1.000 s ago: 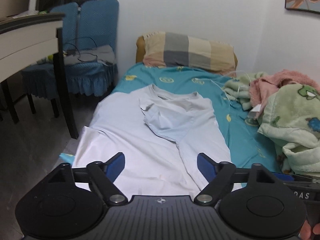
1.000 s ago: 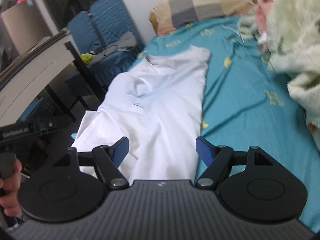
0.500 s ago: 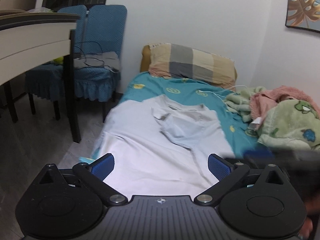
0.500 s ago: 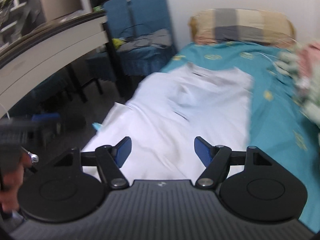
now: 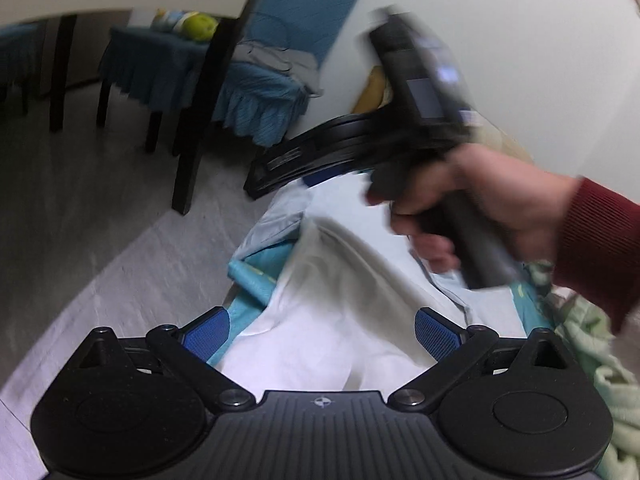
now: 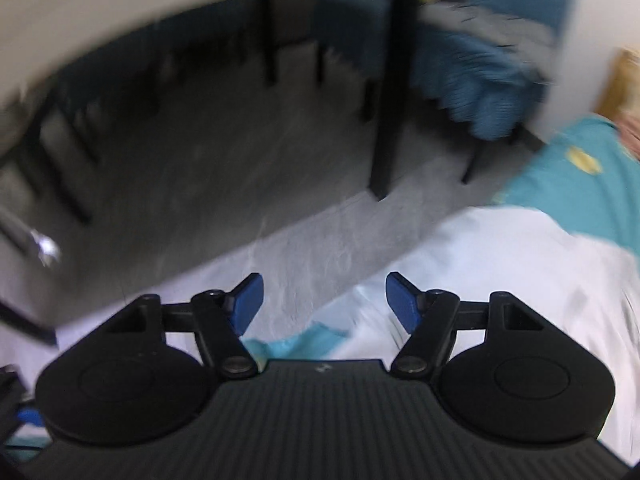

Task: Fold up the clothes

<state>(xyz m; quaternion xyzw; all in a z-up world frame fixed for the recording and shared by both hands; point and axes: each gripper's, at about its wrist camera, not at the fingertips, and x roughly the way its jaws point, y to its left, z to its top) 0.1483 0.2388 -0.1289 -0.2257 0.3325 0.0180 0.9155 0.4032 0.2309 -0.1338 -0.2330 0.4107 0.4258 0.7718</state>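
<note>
A white shirt (image 5: pixel 340 300) lies on the bed with the teal sheet (image 5: pixel 256 280), partly over the bed's left edge; it also shows in the right wrist view (image 6: pixel 500 264). My left gripper (image 5: pixel 320 332) is open and empty, low over the shirt's near part. My right gripper (image 6: pixel 322 300) is open and empty, over the shirt's left edge above the floor. In the left wrist view the right gripper's body (image 5: pixel 408 120), held by a hand, hangs over the far part of the shirt. Both views are blurred.
A dark table leg (image 5: pixel 200 120) and blue skirted chairs (image 5: pixel 256 92) stand on the grey floor (image 5: pixel 100 220) left of the bed. A green blanket (image 5: pixel 592 344) is heaped on the bed's right side. The teal sheet also shows at right (image 6: pixel 572 176).
Both grippers have swung left and dipped toward the shirt's left edge. The right gripper has crossed in front of the left wrist camera. Both stay open.
</note>
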